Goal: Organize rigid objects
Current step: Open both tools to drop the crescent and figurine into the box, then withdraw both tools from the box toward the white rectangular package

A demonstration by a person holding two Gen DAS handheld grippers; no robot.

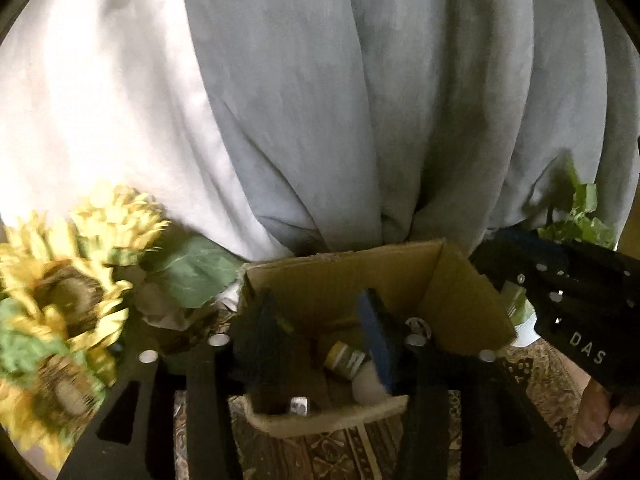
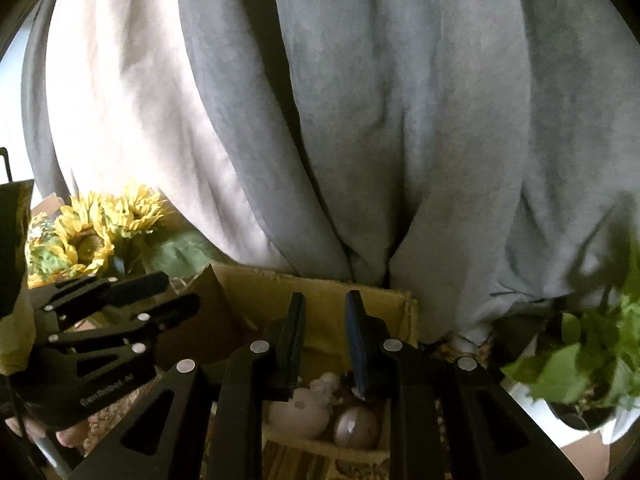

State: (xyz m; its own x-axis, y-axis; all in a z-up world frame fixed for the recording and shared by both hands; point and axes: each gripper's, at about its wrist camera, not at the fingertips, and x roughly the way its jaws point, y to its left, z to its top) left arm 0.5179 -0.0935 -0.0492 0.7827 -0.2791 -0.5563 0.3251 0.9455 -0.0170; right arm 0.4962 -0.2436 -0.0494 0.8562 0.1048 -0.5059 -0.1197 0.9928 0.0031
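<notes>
I see both grippers poised over the open cardboard box (image 1: 348, 280), which sits on a patterned cloth (image 1: 536, 376) in front of a grey curtain (image 1: 360, 100), with sunflowers (image 1: 72, 280) to one side and a green potted plant (image 2: 580, 356) to the other. My left gripper (image 1: 320, 332) has its claw spread, nothing between its pads; below it in the box lie a small yellow-labelled bottle (image 1: 346, 360) and a pale rounded object (image 1: 370, 388). My right gripper (image 2: 324, 344) shows a narrow gap between its fingers, with no object clearly pinched; the rounded things beneath it, a pale ball with a hole (image 2: 298, 412) and a glossy egg-shaped stone (image 2: 356, 426), rest on the box floor. I judge the step in hand to be settling items inside the box. To do it well, I would keep each claw clear of the box walls, lower only as far as needed, and lift straight up so that no finger drags a neighbouring item. Readable writing: "DAS" on the right gripper's body in the left view, and "GenRobot.AI", partly blurred, on the left gripper's body in the right view. The bottle's label is too blurred to read.
</notes>
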